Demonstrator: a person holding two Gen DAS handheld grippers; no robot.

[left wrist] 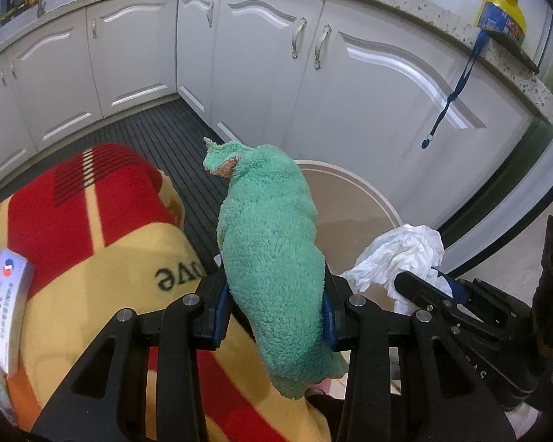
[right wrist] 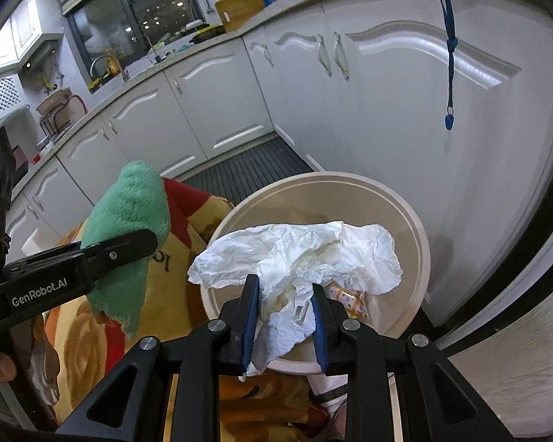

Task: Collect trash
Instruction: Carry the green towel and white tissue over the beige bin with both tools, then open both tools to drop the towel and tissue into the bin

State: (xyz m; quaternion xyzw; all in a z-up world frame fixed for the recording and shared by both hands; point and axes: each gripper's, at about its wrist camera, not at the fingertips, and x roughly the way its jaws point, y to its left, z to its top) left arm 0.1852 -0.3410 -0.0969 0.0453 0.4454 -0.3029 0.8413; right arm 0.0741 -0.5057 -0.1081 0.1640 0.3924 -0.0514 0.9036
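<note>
My left gripper (left wrist: 274,281) is shut on a fluffy green cloth (left wrist: 269,243), which stands up between its blue pads and hangs below them. In the right wrist view the same green cloth (right wrist: 129,228) shows at the left, held by the left gripper (right wrist: 143,241). My right gripper (right wrist: 284,291) is shut on a crumpled white tissue (right wrist: 298,254), held over the open round beige bin (right wrist: 420,243). That tissue (left wrist: 402,250) and the bin (left wrist: 350,180) appear to the right in the left wrist view. A patterned wrapper (right wrist: 350,300) lies inside the bin.
A red and yellow blanket (left wrist: 103,228) covers something at the left, with a small box (left wrist: 7,294) on it. White cabinet doors (left wrist: 368,84) stand behind the bin. A blue lanyard (left wrist: 457,88) hangs from the speckled counter (left wrist: 442,18). Dark slatted flooring (left wrist: 166,136) lies ahead.
</note>
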